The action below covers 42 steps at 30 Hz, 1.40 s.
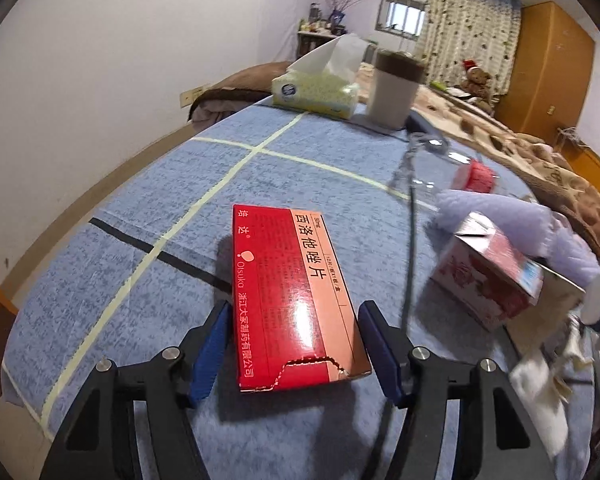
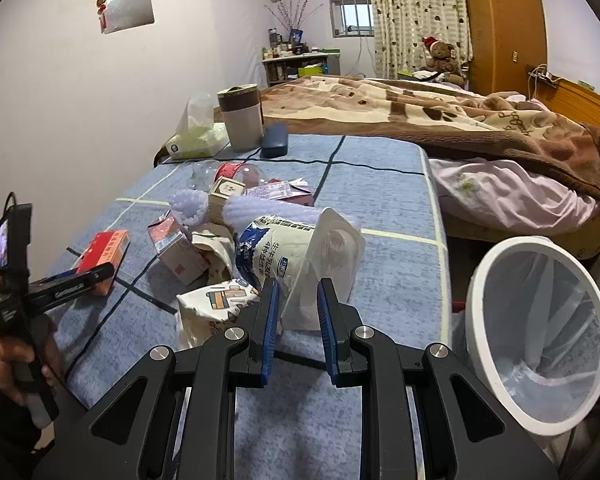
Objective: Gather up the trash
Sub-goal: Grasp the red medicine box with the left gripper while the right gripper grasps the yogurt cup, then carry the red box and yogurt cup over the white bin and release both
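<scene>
Between left gripper (image 1: 294,344) jaws, red box (image 1: 288,288).

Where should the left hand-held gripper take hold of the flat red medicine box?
Grip the red medicine box across its two long side edges near the torn near end. It lies flat on the blue bedspread, lengthwise to the left hand-held gripper, whose open fingers already flank it.
</scene>
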Available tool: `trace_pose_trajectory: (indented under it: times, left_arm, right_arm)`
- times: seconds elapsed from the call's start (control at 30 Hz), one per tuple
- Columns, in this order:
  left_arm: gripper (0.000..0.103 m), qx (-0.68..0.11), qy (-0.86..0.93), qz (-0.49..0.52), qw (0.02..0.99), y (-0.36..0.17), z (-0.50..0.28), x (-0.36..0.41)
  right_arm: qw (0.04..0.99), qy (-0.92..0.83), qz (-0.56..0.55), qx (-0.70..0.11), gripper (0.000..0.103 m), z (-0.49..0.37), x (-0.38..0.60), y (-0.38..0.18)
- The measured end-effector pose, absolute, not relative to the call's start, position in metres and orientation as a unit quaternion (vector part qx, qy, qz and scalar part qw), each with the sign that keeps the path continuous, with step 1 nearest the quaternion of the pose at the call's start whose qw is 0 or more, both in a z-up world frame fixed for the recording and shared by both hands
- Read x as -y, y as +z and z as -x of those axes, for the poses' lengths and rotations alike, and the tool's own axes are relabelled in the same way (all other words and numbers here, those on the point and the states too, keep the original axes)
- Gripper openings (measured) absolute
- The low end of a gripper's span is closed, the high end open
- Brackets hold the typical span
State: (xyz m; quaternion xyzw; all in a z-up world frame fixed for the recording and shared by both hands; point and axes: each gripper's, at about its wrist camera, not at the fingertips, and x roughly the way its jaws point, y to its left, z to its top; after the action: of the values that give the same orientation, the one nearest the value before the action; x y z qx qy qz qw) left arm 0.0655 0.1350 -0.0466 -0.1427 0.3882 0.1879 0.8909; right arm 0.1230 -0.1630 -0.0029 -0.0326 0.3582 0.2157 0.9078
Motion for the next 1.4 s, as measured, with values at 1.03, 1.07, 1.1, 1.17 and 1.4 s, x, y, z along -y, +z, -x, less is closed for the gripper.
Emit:
trace_pose_trajectory:
  times: [1.03, 1.07, 1.1, 1.17, 1.4]
  left_arm:
    - [0.065, -0.348, -0.114, 0.046, 0.929, 0.021, -0.096, 0.080]
    - [0.065, -0.351, -0.123, 0.044, 0.927, 0.020, -0.098, 0.086]
    - [0.065, -0.354, -0.136, 0.039, 0.924, 0.018, -0.102, 0.097]
    - [0.065, -0.360, -0.155, 0.032, 0.919, 0.015, -0.109, 0.113]
    - [0.065, -0.376, -0.224, 0.012, 0.899, 0.002, -0.131, 0.169]
  right_arm:
    - [0.931, 0.093, -0.030, -0.352, 0.020, -0.111, 0.263, -0.007]
    - [0.930, 0.085, -0.033, -0.355, 0.020, -0.112, 0.268, -0.008]
    - [0.930, 0.079, -0.035, -0.358, 0.020, -0.112, 0.273, -0.010]
    - [0.929, 0.065, -0.041, -0.362, 0.020, -0.113, 0.281, -0.012]
    - [0.924, 0.029, -0.059, -0.377, 0.020, -0.114, 0.310, -0.023]
